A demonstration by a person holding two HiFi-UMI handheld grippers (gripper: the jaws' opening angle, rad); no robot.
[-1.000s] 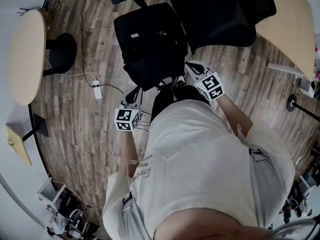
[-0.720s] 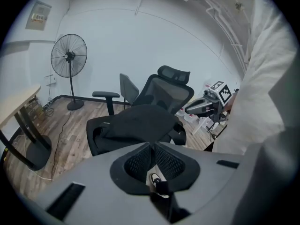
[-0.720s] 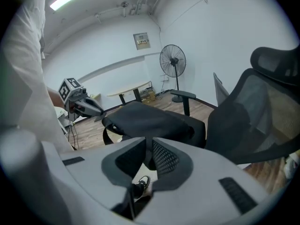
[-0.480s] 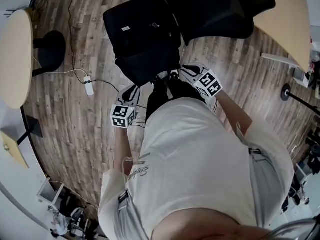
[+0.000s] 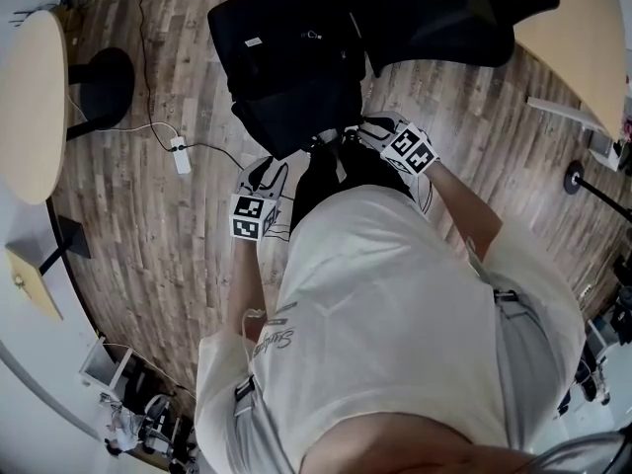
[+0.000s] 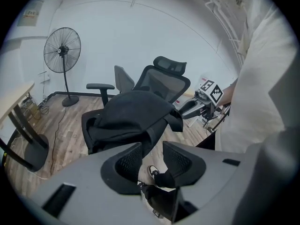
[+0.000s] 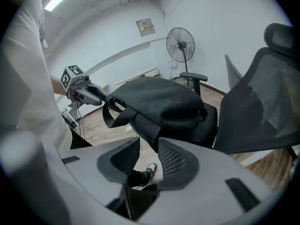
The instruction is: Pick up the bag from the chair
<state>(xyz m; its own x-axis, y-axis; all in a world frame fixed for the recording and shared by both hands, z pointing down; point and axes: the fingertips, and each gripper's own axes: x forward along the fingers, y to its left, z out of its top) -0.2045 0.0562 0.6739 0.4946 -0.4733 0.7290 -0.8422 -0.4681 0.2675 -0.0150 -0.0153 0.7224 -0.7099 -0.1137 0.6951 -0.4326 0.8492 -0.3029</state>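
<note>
A black bag (image 5: pixel 286 57) lies slumped on the seat of a black office chair (image 5: pixel 444 18), with a strap (image 7: pixel 115 116) hanging off its front. My left gripper (image 5: pixel 267 174) is at the bag's front left corner, a little short of it. Its jaws have just been opening and stand open, with nothing between them (image 6: pixel 152 156). My right gripper (image 5: pixel 352 134) is at the bag's front right corner. It too has just been opening and is open and empty (image 7: pixel 149 156), with the bag's lower edge (image 7: pixel 145 125) just beyond its fingertips.
A standing fan (image 6: pixel 62 55) is by the far wall. A round table (image 5: pixel 30 97) stands at the left and a desk (image 5: pixel 583 47) at the right. A power strip (image 5: pixel 181 156) and its cable lie on the wood floor. The chair's armrest (image 6: pixel 101 86) sticks out.
Both grippers have moved in toward the front edge of the chair and the bag. The bag has not moved on the seat.
</note>
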